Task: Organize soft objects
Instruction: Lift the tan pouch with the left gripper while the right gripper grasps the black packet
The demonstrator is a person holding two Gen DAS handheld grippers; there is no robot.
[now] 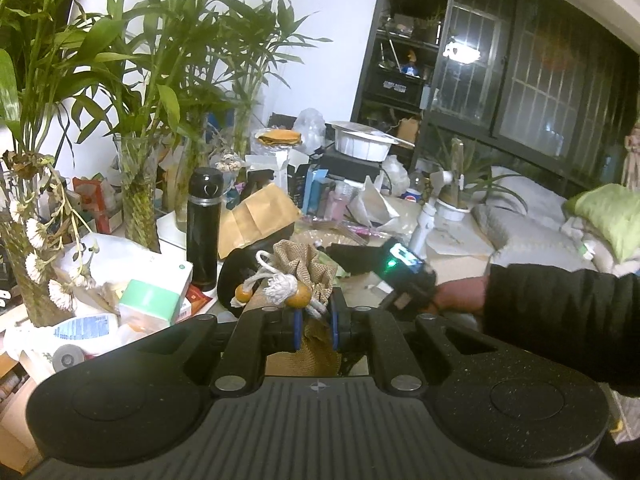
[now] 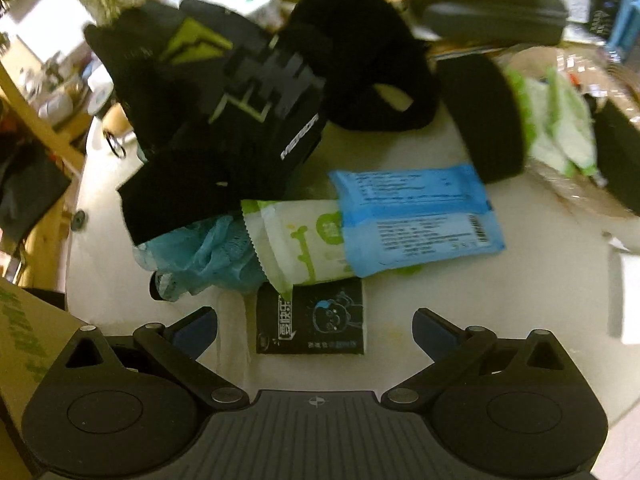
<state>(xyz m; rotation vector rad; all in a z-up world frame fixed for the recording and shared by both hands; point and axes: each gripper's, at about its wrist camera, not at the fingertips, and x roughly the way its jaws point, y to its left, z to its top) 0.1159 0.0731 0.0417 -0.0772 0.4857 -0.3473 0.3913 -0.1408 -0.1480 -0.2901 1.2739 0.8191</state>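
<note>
Holding the burlap drawstring pouch in the left gripper: in the left wrist view we see the blue pads closed on the fabric just below the knotted cord and wooden beads, pouch lifted clear of the cluttered table. Risk here: we pinch only a fold of loose weave, so a swing could let it slide out, and the dangling cord could snag the black flask or the vases close by. This view also shows the right gripper from outside, in a dark-sleeved hand, angled down at the table; we can't tell its jaw state from here.

Right wrist view settles that: right gripper is wide open, empty, above a black tissue pack on the white tabletop. Only this view shows the pile: blue wipes pack overlapping a green-and-white pack, teal mesh sponge, black glove, black fleece band. Frame is blurred. Risk: the packs overlap, so closing on one could drag its neighbours, and slick wrappers may squirt out of the pads. The pouch is not visible here.
</note>
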